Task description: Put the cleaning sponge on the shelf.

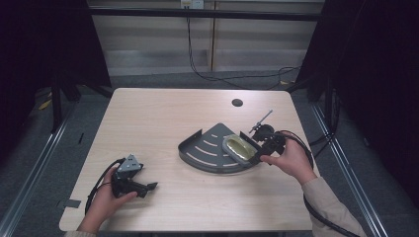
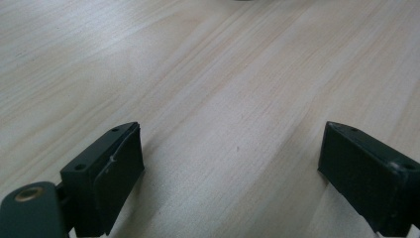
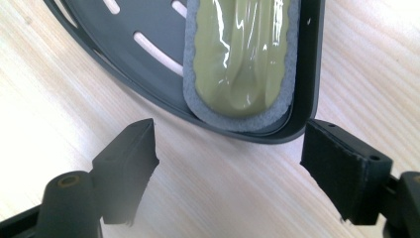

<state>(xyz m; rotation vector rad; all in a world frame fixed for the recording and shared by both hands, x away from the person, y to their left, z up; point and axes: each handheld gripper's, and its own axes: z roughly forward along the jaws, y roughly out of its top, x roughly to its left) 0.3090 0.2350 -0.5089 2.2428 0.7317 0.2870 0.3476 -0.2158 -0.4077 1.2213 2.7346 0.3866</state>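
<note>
1. Dark grey slotted corner tray (image 1: 207, 148) sits right of frame centre in the high view; a pale green packet (image 1: 236, 147) lies in its right end.
2. Right gripper (image 3: 228, 163) at the tray's near corner, jaws spread wide, nothing held.
3. Left gripper (image 1: 132, 178) lower left, jaws wide over bare wood.
4. Light wood table (image 1: 163, 113), cable hole (image 1: 237, 102) upper right.
5. Behind: grey floor, black cable (image 1: 217, 74), dark curtains at both sides.

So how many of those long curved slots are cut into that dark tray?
3 slots show in the high view: one near the tray's curved front rim, one in the middle, one further back. The yellow-green packet may hide more.
</note>
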